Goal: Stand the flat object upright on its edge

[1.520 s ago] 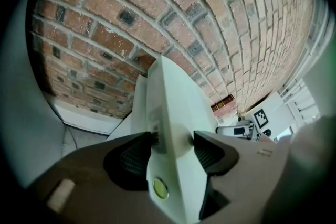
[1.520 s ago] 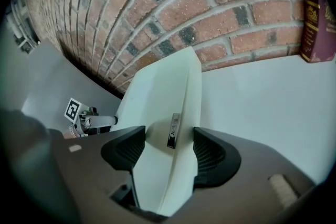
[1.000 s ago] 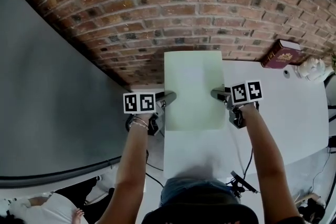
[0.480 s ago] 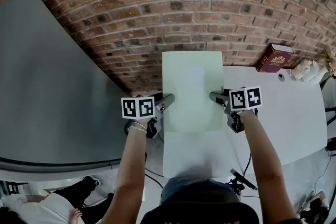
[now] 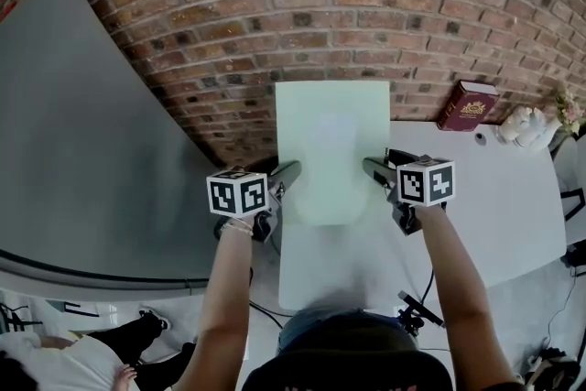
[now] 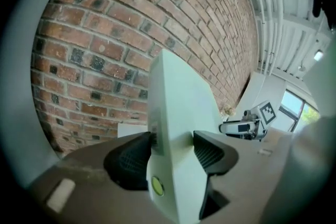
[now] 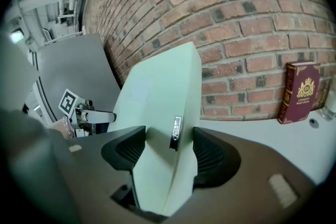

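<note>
1. Tilted further than a second ago, the one pale green panel [image 5: 331, 142] now reaches higher up the brick wall [image 5: 320, 5], and both marker cubes have rolled to show a corner instead of flat faces. Two grippers hold it: the left gripper [image 5: 291, 169] on its left edge, the right gripper [image 5: 374, 166] on its right edge, with the panel spanning between them. The one white table [image 5: 494, 197] lies beneath, bare from the right gripper out to one red book [image 5: 468, 105] standing at the wall.
2. Left gripper view: the jaws are clamped on the panel's edge, one pad on each face. The panel rises ahead towards the bricks.
3. Right gripper view: the jaws pinch the opposite edge. The book stands well off to the right. Whether the panel's lower edge touches the table cannot be told.
</note>
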Motion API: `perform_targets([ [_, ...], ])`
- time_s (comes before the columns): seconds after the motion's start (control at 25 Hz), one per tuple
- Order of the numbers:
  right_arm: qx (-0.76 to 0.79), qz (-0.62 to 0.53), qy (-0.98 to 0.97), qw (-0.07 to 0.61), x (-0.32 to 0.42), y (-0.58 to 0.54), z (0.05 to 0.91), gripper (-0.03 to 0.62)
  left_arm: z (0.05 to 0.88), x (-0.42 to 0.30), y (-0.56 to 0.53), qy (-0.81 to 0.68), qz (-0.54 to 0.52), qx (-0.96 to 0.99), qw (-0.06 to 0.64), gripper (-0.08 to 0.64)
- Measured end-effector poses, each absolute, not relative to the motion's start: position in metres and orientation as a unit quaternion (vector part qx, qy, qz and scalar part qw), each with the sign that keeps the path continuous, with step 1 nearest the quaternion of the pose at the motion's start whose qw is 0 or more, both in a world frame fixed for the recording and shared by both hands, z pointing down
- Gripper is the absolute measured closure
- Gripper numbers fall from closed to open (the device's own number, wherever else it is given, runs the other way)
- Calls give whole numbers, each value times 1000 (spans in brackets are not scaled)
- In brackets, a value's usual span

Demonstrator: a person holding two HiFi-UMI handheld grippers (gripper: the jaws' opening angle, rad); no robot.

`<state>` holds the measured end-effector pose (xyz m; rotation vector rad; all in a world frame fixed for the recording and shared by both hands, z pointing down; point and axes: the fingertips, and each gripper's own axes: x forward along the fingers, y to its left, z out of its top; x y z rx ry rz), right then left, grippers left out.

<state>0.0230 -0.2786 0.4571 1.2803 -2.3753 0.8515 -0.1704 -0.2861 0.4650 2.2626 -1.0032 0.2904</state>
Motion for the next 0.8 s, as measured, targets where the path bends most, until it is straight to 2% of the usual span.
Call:
perform_targets([
  [0.52, 481, 178, -852, 106, 27, -282, 407, 310, 420, -165, -291, -394, 81, 891, 209, 298],
  [0.8, 504, 132, -847, 106, 28, -288, 401, 310, 408, -161, -299, -404, 104, 900, 129, 298],
])
